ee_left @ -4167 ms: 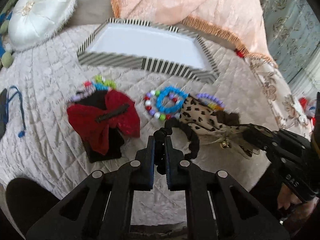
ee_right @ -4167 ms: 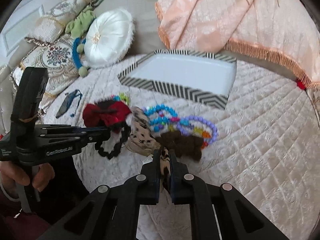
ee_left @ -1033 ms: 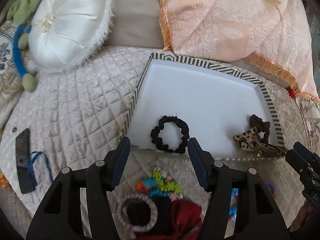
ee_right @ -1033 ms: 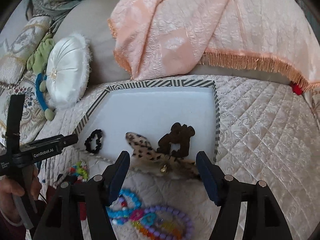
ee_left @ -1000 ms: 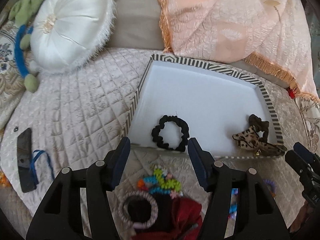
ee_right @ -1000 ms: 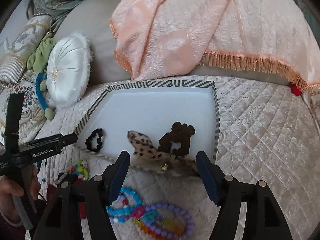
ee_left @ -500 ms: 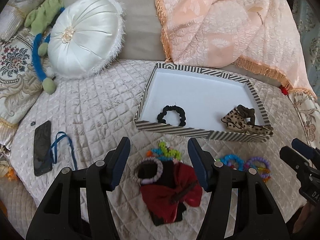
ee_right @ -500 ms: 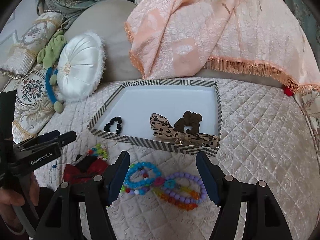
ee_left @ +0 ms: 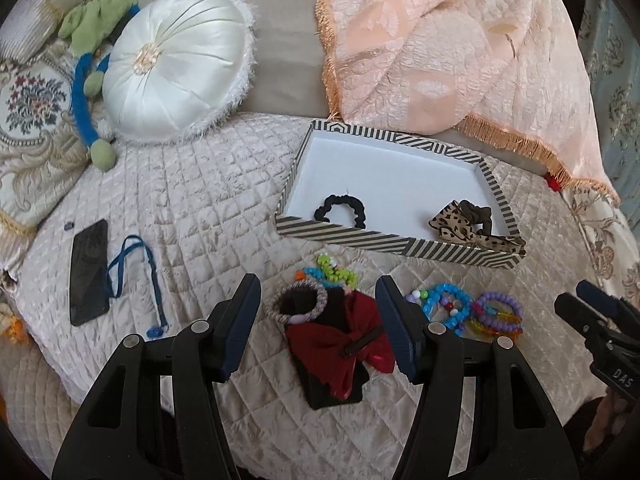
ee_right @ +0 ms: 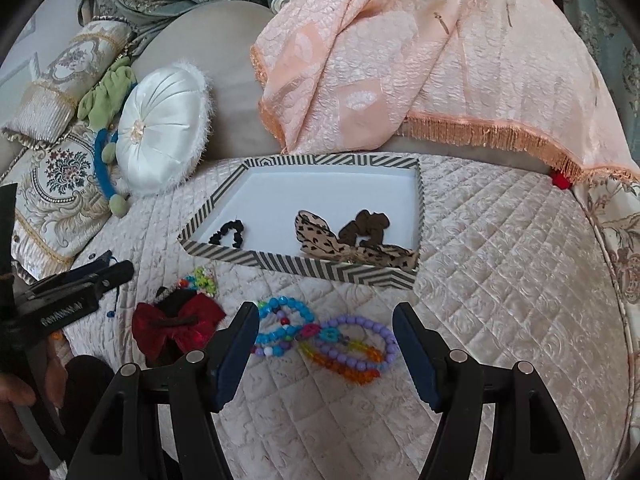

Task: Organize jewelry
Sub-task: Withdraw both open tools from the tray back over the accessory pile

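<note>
Left wrist view: the left gripper [ee_left: 316,312] hangs with jaws wide apart and empty above a red bow [ee_left: 344,344] and a braided hair tie [ee_left: 298,304] on the quilted bed [ee_left: 192,208]. Beyond them lie a green bead bracelet [ee_left: 334,270] and, to the right, the blue bead bracelet [ee_left: 446,308] and purple bead bracelet [ee_left: 498,312]. Farther back the striped box [ee_left: 384,240] holds a black scrunchie [ee_left: 340,210] and a leopard-print scrunchie [ee_left: 460,226]; its front wall hides part of each. A phone [ee_left: 89,272] with a blue strap lies at left, a white round cushion [ee_left: 176,64] and peach throw [ee_left: 448,52] behind. Right wrist view: the right gripper [ee_right: 326,338], also open and empty, frames the bead bracelets. A second ago both grippers hovered close over the box; now each sits farther back, with the loose items in view.
</note>
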Demonstrator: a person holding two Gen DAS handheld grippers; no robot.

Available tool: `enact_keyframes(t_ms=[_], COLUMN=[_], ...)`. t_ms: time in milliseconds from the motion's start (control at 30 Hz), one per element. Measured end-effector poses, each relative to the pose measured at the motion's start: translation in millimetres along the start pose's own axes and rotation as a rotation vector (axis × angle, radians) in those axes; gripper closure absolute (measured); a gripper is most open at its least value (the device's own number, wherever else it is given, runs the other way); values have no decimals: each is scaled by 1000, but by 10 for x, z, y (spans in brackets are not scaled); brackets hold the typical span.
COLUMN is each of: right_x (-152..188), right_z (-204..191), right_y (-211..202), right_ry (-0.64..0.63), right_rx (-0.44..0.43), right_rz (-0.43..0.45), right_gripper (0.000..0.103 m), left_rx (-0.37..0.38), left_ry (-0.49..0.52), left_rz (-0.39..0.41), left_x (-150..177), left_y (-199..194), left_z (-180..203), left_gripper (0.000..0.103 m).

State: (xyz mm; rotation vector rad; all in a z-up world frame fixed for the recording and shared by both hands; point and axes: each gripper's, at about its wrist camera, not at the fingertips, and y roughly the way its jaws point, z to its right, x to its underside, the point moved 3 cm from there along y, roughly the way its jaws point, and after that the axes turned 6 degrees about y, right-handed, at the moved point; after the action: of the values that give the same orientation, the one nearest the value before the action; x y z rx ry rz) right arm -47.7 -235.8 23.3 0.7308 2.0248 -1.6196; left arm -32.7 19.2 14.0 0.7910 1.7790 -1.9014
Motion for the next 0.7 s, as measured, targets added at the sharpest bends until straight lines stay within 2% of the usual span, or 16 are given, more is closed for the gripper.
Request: enact_keyframes(t_ms=[433,700], right_x=[265,252], right_z=[214,134], right_y=[218,341], right_ry=[8,-15], right_rx=[14,-8], right_rz=[-79,-99], right_gripper=[36,36], left_rx=[89,158], left_ry=[-155,-82], left_rz=[-106,-156], left_x=[205,302], left_y=[103,181], left_z=[-413,-230], left_gripper=[43,40])
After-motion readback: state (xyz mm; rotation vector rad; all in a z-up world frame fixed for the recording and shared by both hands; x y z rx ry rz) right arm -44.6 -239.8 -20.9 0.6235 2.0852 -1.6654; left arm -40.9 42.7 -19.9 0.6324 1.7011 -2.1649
